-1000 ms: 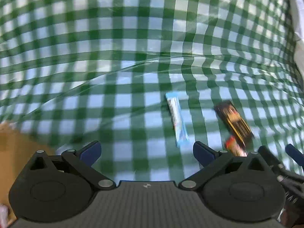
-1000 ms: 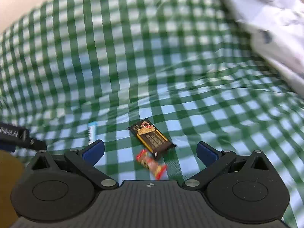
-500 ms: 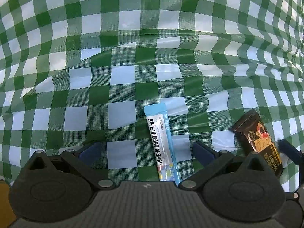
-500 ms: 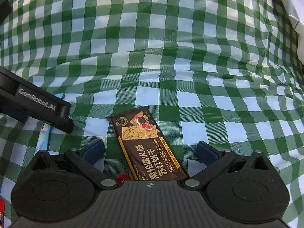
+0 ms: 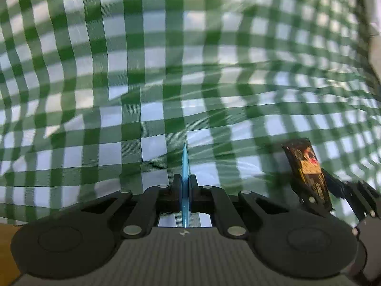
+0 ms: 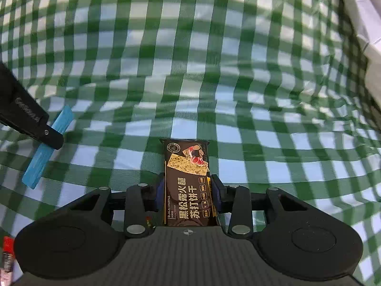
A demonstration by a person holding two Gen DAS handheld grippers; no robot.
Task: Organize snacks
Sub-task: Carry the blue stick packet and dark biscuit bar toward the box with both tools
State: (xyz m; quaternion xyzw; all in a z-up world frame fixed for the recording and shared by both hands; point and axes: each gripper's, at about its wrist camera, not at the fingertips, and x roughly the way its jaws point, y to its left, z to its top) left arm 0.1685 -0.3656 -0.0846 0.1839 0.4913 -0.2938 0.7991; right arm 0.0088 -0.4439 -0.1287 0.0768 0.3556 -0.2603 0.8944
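My left gripper (image 5: 185,190) is shut on a thin light-blue snack stick (image 5: 185,164), held edge-on above the green checked tablecloth. The stick also shows in the right wrist view (image 6: 47,145), clamped by the left gripper's fingers (image 6: 51,137). My right gripper (image 6: 187,197) is shut on a dark brown cracker packet (image 6: 187,178) with Chinese writing, which points forward between the jaws. The same packet shows at the right of the left wrist view (image 5: 307,169), in the right gripper (image 5: 316,197).
The green and white checked cloth (image 6: 190,71) is wrinkled and covers the whole surface. A small red-wrapped snack (image 6: 7,250) lies at the lower left of the right wrist view. A white object (image 6: 366,23) borders the cloth at the right.
Both grippers have closed, the left on the blue stick and the right on the brown cracker packet, and both have lifted them off the cloth.
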